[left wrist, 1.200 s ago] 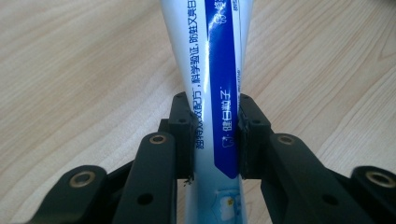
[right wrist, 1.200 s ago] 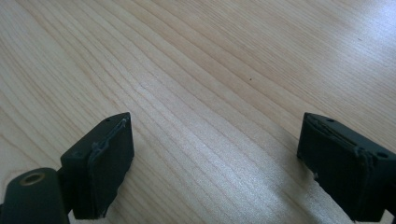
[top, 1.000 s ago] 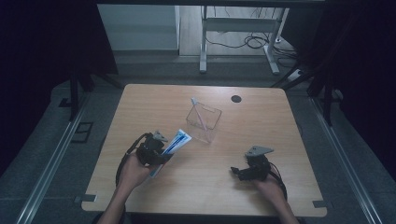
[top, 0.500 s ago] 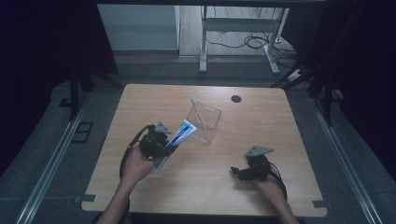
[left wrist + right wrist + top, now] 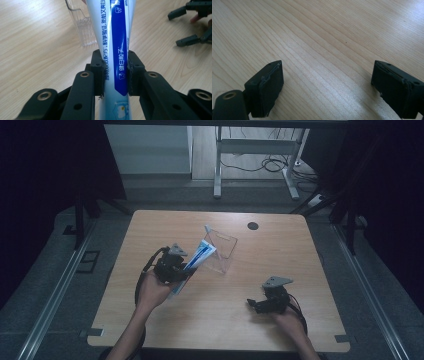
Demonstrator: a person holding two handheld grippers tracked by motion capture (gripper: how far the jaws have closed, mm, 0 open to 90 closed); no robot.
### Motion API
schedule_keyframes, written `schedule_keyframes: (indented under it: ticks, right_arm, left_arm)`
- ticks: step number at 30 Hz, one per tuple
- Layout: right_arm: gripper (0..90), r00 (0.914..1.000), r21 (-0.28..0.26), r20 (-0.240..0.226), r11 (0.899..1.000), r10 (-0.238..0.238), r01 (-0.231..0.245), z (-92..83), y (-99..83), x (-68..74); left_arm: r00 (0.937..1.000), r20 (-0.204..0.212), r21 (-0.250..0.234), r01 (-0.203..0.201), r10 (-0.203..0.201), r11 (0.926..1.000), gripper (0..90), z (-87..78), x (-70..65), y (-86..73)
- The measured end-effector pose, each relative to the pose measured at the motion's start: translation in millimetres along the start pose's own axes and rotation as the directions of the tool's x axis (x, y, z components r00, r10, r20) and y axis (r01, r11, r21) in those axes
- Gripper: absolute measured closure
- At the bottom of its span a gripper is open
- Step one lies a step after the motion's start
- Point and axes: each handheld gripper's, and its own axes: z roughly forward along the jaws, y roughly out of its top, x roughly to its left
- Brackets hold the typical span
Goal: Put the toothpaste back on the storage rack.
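While the person's left hand (image 5: 150,290) holds it up off the table (image 5: 320,270), the left gripper (image 5: 186,266) has its jaws clamped on a blue-and-white toothpaste tube (image 5: 117,47). From the left gripper view, the tube runs straight up between the two pads (image 5: 98,72), pinched across its width near the flat crimped end, which pokes back behind the jaws. Its far end points toward the clear plastic container (image 5: 222,251) standing near the table's middle, and seems to reach its near edge. Well apart, at the near right of the table, the right gripper (image 5: 251,304) sits low over bare wood, jaws spread wide with nothing between them.
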Motion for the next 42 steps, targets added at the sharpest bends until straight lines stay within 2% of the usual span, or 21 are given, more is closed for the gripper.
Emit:
schedule_keyframes:
  ticks: [12, 19, 28, 42]
  right_arm:
    - [10.5, 1.0, -0.002, 0.002, 1.0, -0.001, 0.001, 0.3, -0.1, 0.1]
    - [10.5, 1.0, -0.002, 0.002, 1.0, -0.001, 0.001, 0.3, -0.1, 0.0]
    - [10.5, 1.0, -0.002, 0.001, 1.0, 0.0, 0.0, 0.2, -0.1, 0.1]
    - [10.5, 1.0, -0.001, 0.001, 1.0, -0.001, 0.001, 0.1, 0.0, 0.0]
  left_arm:
    - [0.9996, -0.011, -0.082, 0.023, -0.024, 0.9964, 72.3, 1.2, 9.1, 12.4]
    - [0.9986, 0.006, -0.128, 0.052, -0.052, 0.9904, 72.3, 5.4, 15.2, 18.7]
    - [0.9971, 0.004, -0.172, 0.075, -0.075, 0.9823, 72.3, 12.2, 21.9, 30.2]
    - [0.9978, -0.022, -0.201, 0.057, -0.063, 0.978, 72.2, 24.3, 21.6, 56.2]
